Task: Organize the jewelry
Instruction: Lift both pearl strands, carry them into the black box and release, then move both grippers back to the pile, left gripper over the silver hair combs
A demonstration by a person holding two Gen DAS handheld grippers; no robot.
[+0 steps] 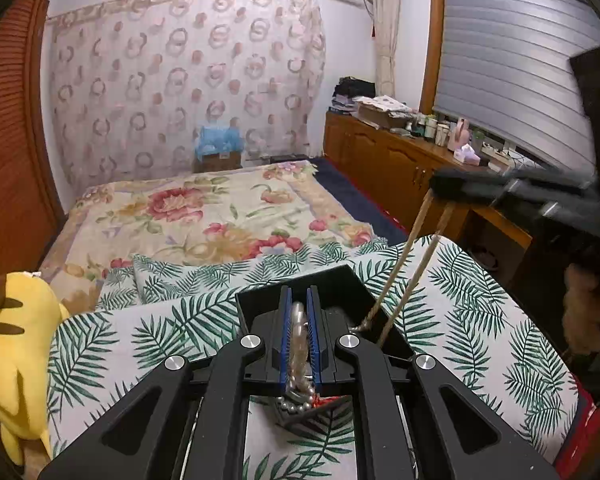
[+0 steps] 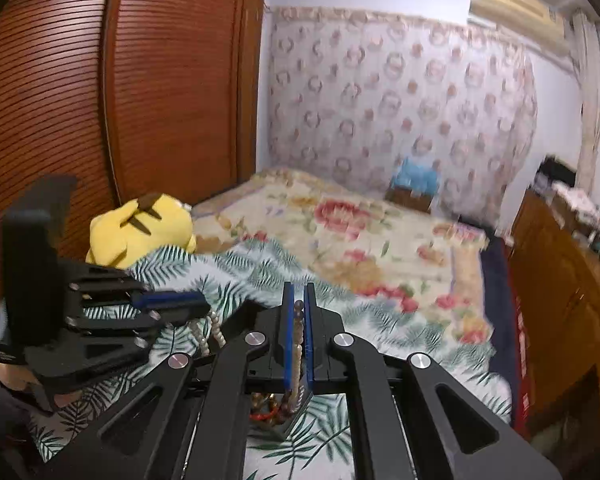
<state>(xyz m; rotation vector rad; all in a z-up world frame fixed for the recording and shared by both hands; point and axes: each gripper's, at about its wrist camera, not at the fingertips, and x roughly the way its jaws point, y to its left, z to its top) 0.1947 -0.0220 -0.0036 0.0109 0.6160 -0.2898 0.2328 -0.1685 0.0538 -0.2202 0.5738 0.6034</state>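
- Leaf-printed fabric covered the near end of the bed, green fronds on white, and both of my grippers hung over it, tilted downward toward the cloth.
- Beyond it I saw a floral bedspread, a slatted wooden wardrobe along one side, and a yellow plush toy at the edge of the fabric.
- My left gripper stood all but closed, its blue pads pinching a strand of pale, silvery beads that ran up between them.
- That strand trailed down out of the jaws into a small dark jewelry box sitting on the leaf fabric directly under the gripper.
- From the right wrist view the left gripper showed side-on, reaching in from the left, with the pearl-like strand drooping below its tip.
- My right gripper was clamped tight on a cream beaded string, which rose between the blue pads with a few darker beads at its top.
- Seen from the left wrist, the right gripper came in blurred from the right, higher up, two taut tan lengths of string slanting from its tip down toward the box.
- Inside the box I made out a heap of beads and something red; finer detail was hidden by my own fingers.
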